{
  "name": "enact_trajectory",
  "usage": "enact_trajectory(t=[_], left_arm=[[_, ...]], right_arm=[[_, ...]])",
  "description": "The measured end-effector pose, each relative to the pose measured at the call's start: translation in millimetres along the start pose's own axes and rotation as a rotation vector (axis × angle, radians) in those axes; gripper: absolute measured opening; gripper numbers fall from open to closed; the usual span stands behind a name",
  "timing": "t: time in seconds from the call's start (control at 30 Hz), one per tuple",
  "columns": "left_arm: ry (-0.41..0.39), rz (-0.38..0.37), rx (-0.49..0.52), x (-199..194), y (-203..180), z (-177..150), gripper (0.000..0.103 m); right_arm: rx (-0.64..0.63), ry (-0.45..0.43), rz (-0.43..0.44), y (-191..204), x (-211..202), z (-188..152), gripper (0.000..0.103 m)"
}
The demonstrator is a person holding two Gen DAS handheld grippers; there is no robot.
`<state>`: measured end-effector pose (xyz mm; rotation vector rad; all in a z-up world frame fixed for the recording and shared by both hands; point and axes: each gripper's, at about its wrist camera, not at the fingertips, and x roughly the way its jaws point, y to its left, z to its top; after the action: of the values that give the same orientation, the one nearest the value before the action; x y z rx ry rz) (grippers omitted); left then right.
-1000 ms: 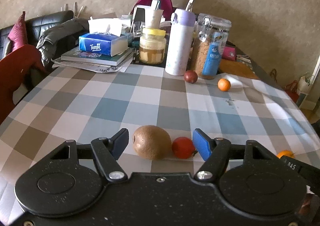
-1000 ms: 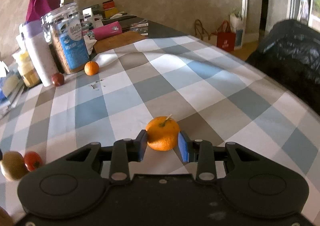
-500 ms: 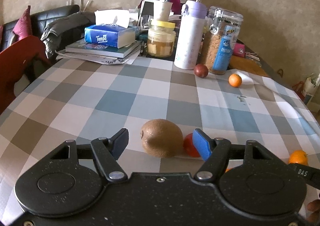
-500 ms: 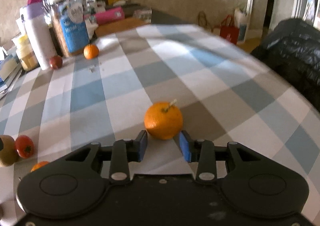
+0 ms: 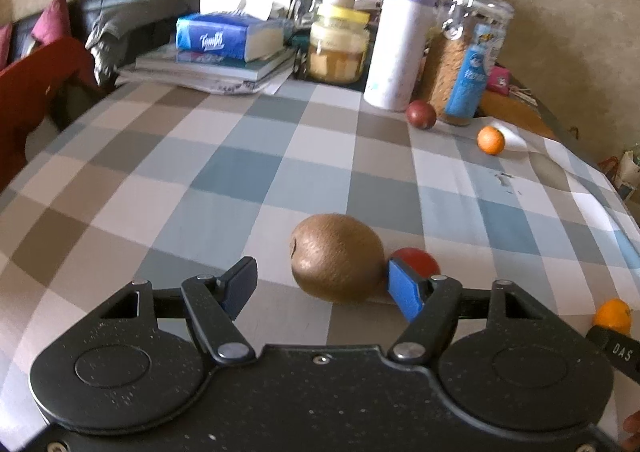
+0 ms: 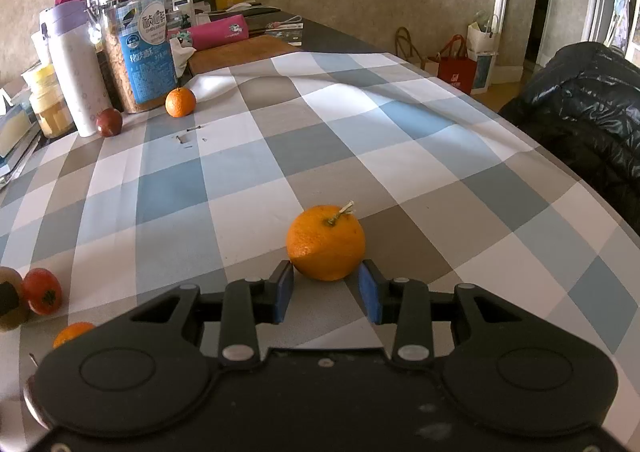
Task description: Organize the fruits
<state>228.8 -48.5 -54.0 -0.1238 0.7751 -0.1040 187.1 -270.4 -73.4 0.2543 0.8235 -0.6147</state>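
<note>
A brown kiwi [image 5: 337, 257] lies on the checked tablecloth just ahead of my open left gripper [image 5: 322, 286], nearer its right finger. A red tomato [image 5: 416, 257] sits right behind that finger, beside the kiwi. My right gripper [image 6: 326, 294] is open, with a stemmed mandarin [image 6: 326, 242] resting on the cloth just beyond its fingertips. A dark red fruit [image 5: 421, 115] and a small mandarin [image 5: 490, 140] lie far back by the jars. Another mandarin [image 5: 612, 316] lies at the right, also seen in the right wrist view [image 6: 72, 333].
At the table's far side stand a white thermos [image 5: 398, 40], a cereal jar [image 5: 464, 56], a yellow-lidded jar [image 5: 338, 48] and a tissue pack on books [image 5: 224, 38]. A black jacket [image 6: 592, 108] lies off the right edge. A red chair [image 5: 36, 88] is on the left.
The right gripper has opened and drawn back from the mandarin, which now rests on the cloth. The left gripper has shifted left and closer, so the kiwi sits toward its right finger.
</note>
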Motion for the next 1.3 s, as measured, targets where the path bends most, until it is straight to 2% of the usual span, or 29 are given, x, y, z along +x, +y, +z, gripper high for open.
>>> enact_trajectory(t=[0.53,0.6,0.63,0.67,0.73,1.03,1.1,1.23,1.3], left_arm=[[0.022,0.002,-0.006,4.6,-1.1,-1.4,0.074],[0.020,0.004,-0.002,4.3,-1.5,-1.4,0.074],[0.021,0.004,-0.003,4.5,-1.1,-1.1,0.074],[0.021,0.003,-0.004,4.5,-1.1,-1.2,0.074],[0.024,-0.003,-0.012,4.8,0.1,-1.0,0.074],[0.035,-0.023,-0.042,6.9,5.2,-0.9,0.074],[0.033,-0.020,-0.038,7.1,4.3,-1.2,0.074],[0.029,-0.014,-0.031,6.0,3.2,-1.6,0.074],[0.027,-0.012,-0.027,5.5,2.5,-1.7,0.074]], right_arm=[[-0.023,-0.010,-0.023,5.9,0.1,-0.7,0.037],[-0.036,-0.012,-0.015,7.2,-0.7,-1.6,0.034],[-0.045,-0.013,-0.007,8.0,-1.3,-2.2,0.029],[-0.054,-0.014,0.000,9.4,-2.2,-3.2,0.019],[-0.089,-0.017,0.025,14.2,-4.5,-5.4,0.012],[-0.225,-0.089,0.078,36.3,-21.0,-16.1,0.012],[-0.223,-0.152,0.057,36.2,-28.3,-16.8,0.015],[-0.205,-0.310,-0.045,34.0,-42.3,-18.0,0.032],[-0.182,-0.350,-0.083,30.8,-44.8,-15.8,0.033]])
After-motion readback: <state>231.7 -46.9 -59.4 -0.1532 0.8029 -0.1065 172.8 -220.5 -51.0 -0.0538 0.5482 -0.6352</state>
